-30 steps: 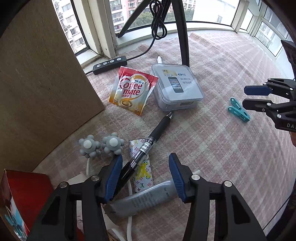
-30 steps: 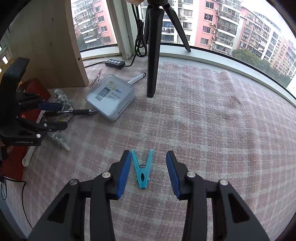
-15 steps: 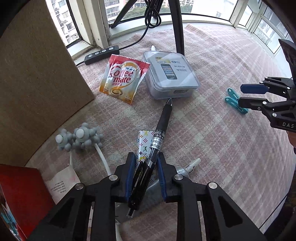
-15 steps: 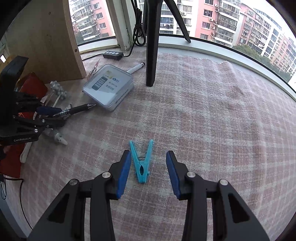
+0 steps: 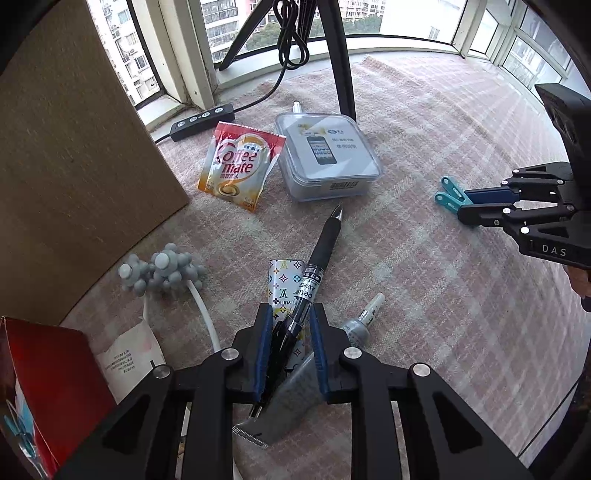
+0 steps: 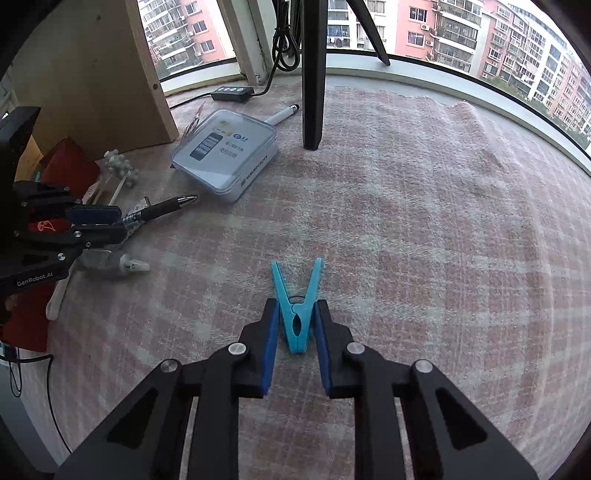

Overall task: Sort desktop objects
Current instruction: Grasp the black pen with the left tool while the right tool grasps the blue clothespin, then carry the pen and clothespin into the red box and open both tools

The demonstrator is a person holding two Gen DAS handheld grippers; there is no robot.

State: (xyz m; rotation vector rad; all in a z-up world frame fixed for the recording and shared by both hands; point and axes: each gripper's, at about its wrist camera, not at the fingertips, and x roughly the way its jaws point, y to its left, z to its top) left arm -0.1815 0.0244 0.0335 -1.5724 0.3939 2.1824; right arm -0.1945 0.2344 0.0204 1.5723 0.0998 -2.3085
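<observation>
Only the left wrist view shows the left claw (image 5: 288, 347) closing on the black pen (image 5: 314, 273) above a grey tube (image 5: 295, 398). Opposite, the right claw (image 6: 295, 343) closes on the blue clothespin (image 6: 297, 310), resting on the pink checked worktop (image 6: 424, 221) beside the windows (image 6: 461, 33).

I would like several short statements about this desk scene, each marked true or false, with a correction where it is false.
1. The left tool has a black pen between its pads. True.
2. The right tool is closing around a red clothespin. False: the clothespin is blue.
3. The pen's tip points toward the clear plastic box. True.
4. The Coffee mate sachet lies on top of the plastic box. False: it lies on the checked cloth beside the box.
5. The grey tube stands upright. False: it lies flat on the cloth, under the left tool.
</observation>
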